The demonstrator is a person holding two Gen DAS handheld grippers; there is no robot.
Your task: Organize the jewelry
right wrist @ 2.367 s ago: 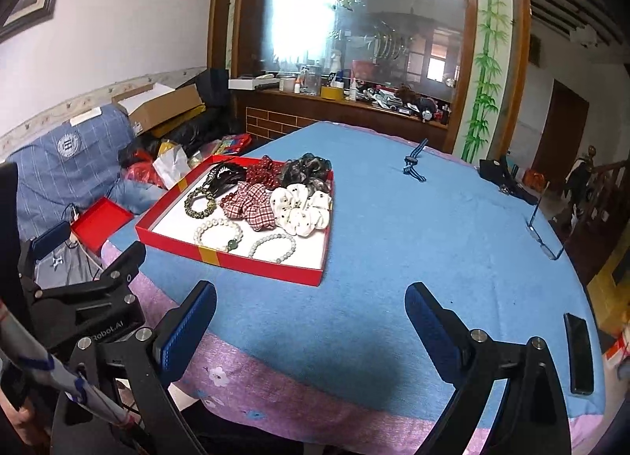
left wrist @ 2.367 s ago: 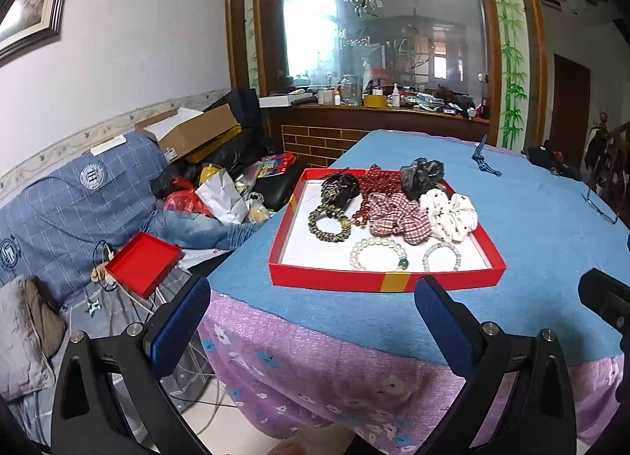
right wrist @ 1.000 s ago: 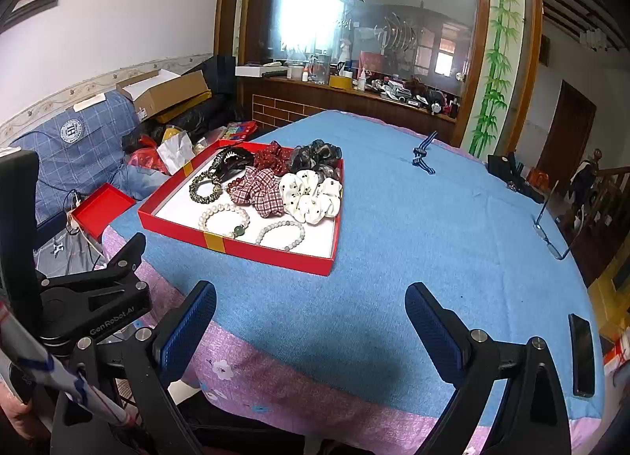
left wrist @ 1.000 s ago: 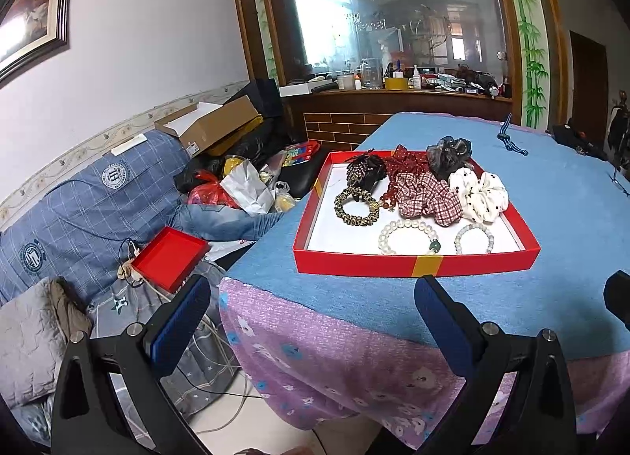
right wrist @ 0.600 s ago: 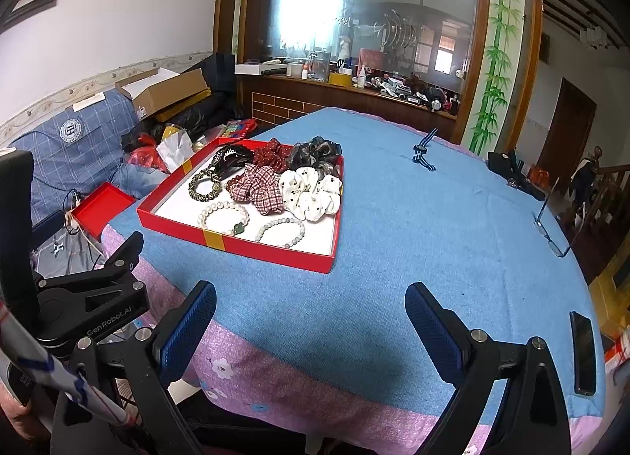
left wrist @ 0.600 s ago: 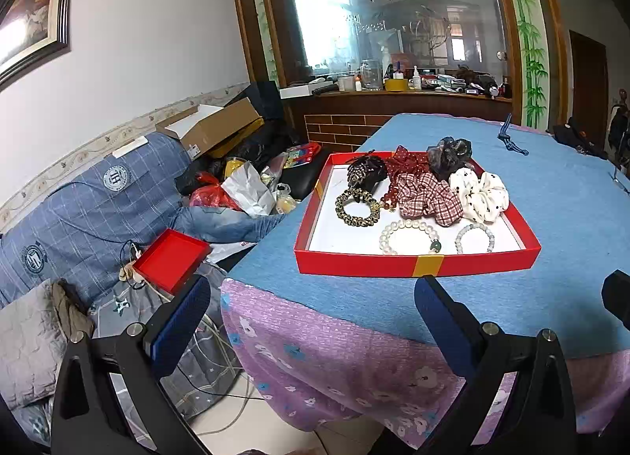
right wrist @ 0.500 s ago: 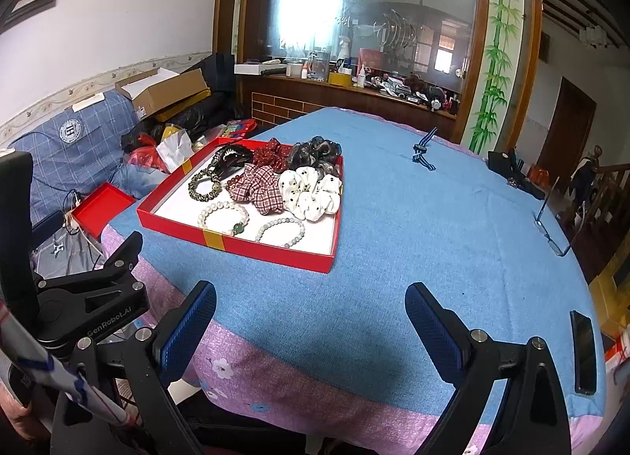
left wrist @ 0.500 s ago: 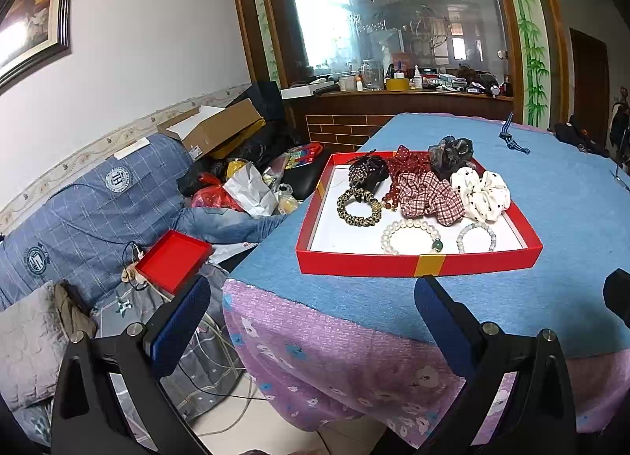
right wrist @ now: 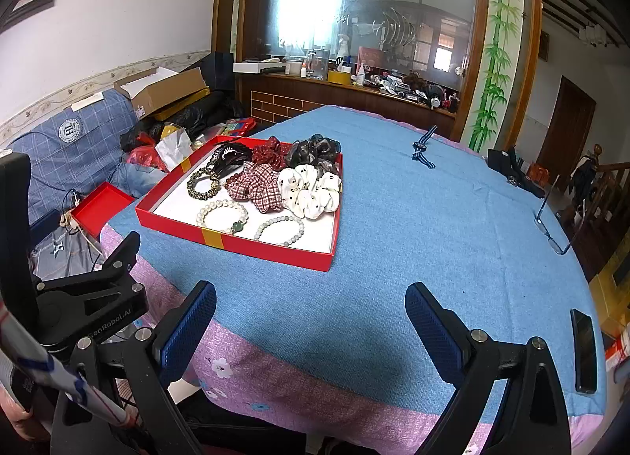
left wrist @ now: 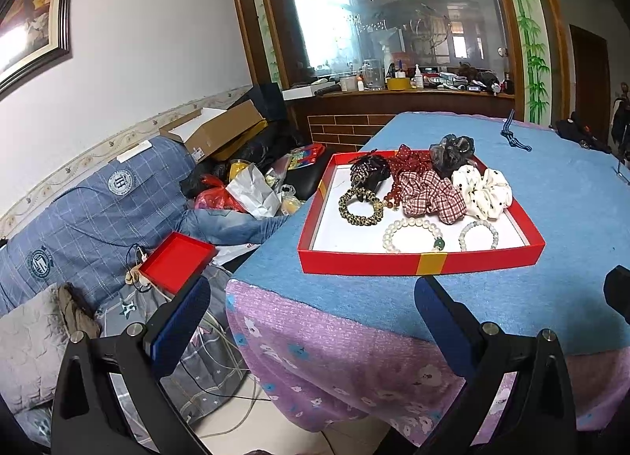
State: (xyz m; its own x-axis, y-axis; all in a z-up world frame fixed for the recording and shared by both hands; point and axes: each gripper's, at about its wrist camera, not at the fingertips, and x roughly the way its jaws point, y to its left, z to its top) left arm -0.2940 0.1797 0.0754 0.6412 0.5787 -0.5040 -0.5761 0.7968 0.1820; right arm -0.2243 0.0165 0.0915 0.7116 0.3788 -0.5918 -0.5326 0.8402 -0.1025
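Note:
A red tray [left wrist: 417,262] [right wrist: 236,244] sits on the blue tablecloth near the table's left corner. It holds a pearl bracelet [left wrist: 413,235] [right wrist: 222,215], a pale bead bracelet [left wrist: 478,235] [right wrist: 280,230], a leopard hair tie [left wrist: 360,206], a plaid scrunchie [left wrist: 431,195], a white dotted scrunchie [left wrist: 482,191] [right wrist: 311,189] and darker pieces behind. My left gripper [left wrist: 311,311] is open and empty, off the table's near-left corner. My right gripper [right wrist: 311,317] is open and empty over the table's front edge, right of the tray.
A small red box [left wrist: 175,266] lies on the blue sofa to the left, amid bags and cartons. On the table lie a blue striped cord [right wrist: 423,147], glasses [right wrist: 551,214] and a black phone [right wrist: 584,348] at the right edge.
Both grippers pulled back and lowered slightly from the table over the first seconds, then stayed nearly still. Both stay open. The tray's contents have not moved.

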